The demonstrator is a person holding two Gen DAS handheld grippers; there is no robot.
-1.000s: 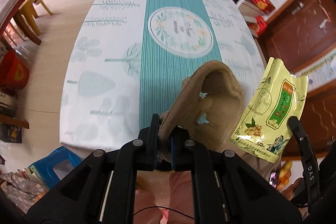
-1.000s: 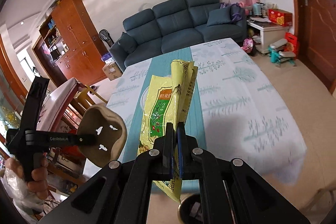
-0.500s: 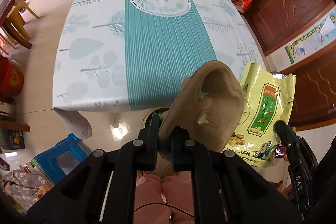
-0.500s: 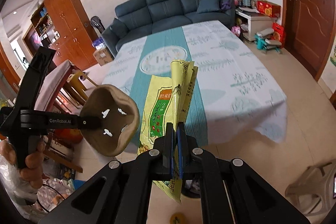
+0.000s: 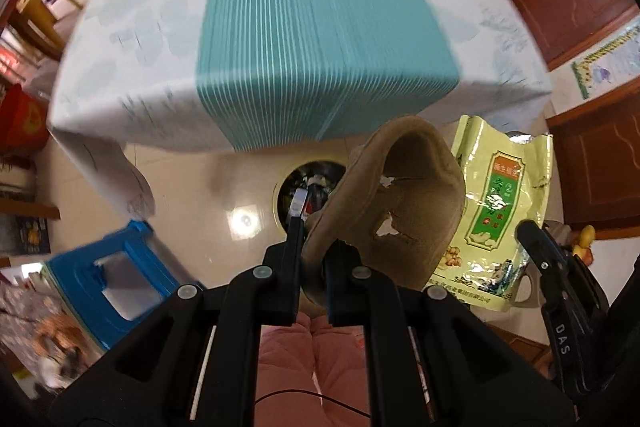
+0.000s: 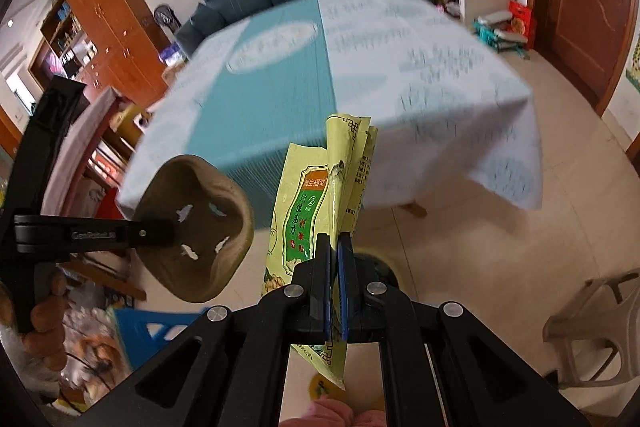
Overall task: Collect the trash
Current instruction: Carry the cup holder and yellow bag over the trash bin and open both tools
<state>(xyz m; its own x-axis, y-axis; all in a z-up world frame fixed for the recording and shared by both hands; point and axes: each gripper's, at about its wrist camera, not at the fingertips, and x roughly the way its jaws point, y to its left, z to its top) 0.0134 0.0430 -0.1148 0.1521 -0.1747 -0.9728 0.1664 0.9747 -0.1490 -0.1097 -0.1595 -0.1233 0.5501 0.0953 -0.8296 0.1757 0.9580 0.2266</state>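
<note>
Brown moulded pulp tray [image 5: 400,211], torn with several small holes, is clamped at its lower edge in your left gripper [image 5: 312,267]; the jaws are nearly closed, with only the thickness of the pulp wall between them. The tray stands upright and curls over at the top. From the right wrist view the same tray [image 6: 196,227] hangs in the air to the left, off the table edge and above the floor.

Your right gripper [image 6: 333,259] is pressed tight on a yellow-green foil snack bag [image 6: 316,199], gripping it near the lower half; the bag rises above the fingers, its torn top folded over, and its bottom corner hangs below the fingers. In the left wrist view the bag [image 5: 500,211] is just beside the tray, to its right; whether the two touch cannot be told.

Below and beyond the tray, on the glossy tiled floor, sits a round trash bin [image 5: 308,187] with mixed dark contents, partly hidden by the tray and the left fingers. Both items are held in the air on the near side of the table [image 5: 304,27], which carries a white cloth with a teal striped centre band. A blue plastic stool [image 5: 108,287] stands on the floor to the left.
</note>
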